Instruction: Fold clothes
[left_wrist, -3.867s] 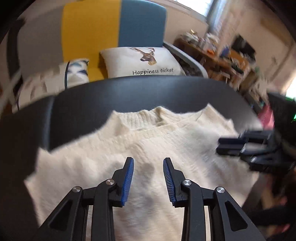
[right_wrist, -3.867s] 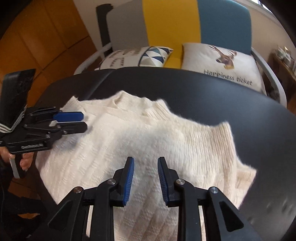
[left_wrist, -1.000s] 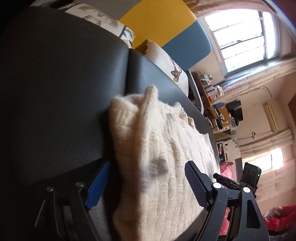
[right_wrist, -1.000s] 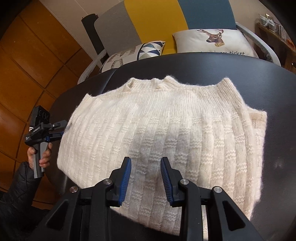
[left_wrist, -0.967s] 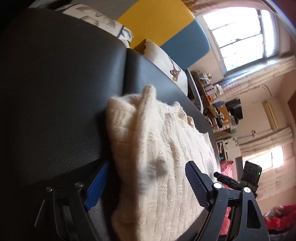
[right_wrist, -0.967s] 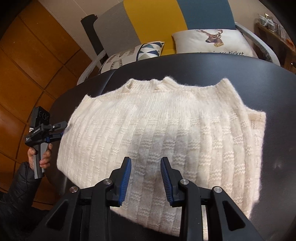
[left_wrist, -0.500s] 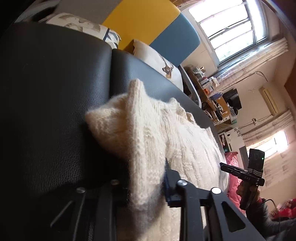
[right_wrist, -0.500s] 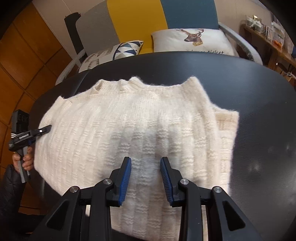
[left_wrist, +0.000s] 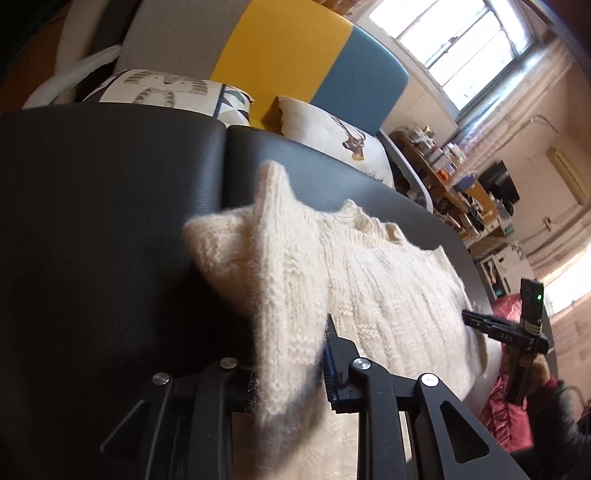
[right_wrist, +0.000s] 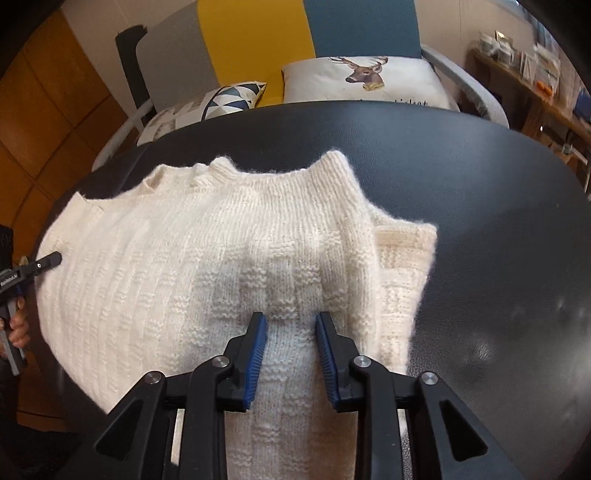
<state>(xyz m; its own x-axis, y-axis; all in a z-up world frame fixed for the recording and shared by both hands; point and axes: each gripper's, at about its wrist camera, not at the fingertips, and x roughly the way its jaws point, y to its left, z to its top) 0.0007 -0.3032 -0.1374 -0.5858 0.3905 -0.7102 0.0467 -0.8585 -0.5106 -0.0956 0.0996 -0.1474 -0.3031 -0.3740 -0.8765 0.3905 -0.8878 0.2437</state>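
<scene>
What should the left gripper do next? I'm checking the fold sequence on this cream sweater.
Probably lift and carry the pinched edge across the sweater. The left gripper is shut on a bunched fold at the sweater's side, while the right gripper hovers open over the body on the black table.

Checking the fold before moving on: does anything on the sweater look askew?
Yes. On the cream sweater, a lower layer sticks out past the folded edge on the right side. The left gripper pinches up the opposite edge into a bunch.
</scene>
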